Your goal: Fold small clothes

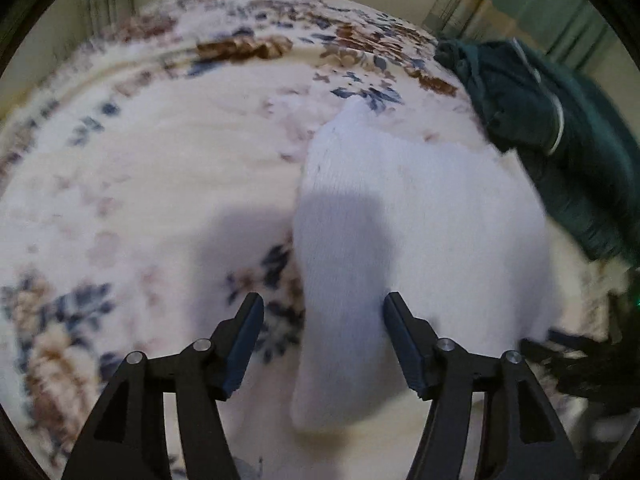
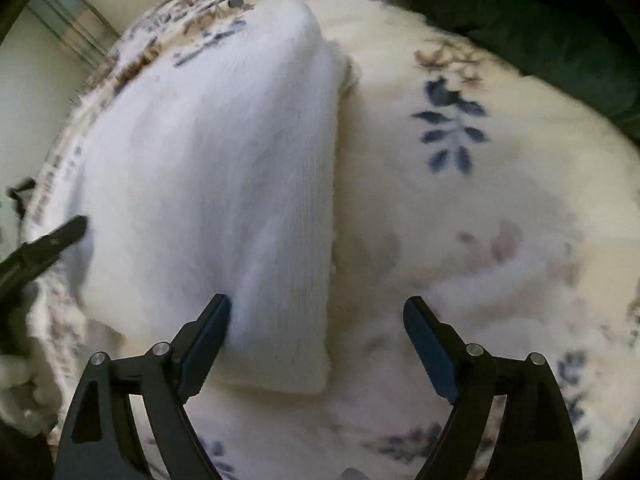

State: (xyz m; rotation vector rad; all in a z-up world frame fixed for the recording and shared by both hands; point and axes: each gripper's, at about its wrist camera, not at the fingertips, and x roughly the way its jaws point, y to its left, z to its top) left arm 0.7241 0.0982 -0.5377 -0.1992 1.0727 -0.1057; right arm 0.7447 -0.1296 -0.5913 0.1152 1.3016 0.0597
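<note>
In the left wrist view we see our left gripper (image 1: 323, 304) with its jaws spread wide and nothing between them that is held; the near end of the white cloth (image 1: 400, 248) only passes under the gap. This white cloth is a folded knitted piece and it lies flat on the flowered blanket (image 1: 140, 168), a little to the right of the middle. To the right of it, at the far edge, a dark green garment (image 1: 552, 120) lies in a heap, apart from the white piece. Both pictures are somewhat blurred.

In the right wrist view the left gripper (image 2: 52, 240) shows as a dark finger at the left edge, touching or almost touching the side of the white cloth (image 2: 224, 168); we cannot tell which. The cloth lies left of the middle on the blanket (image 2: 480, 240). Our right gripper (image 2: 316, 308) is also wide open and empty, its left finger just at the near edge of the cloth. The dark green garment (image 2: 540, 32) fills the upper right corner.
</note>
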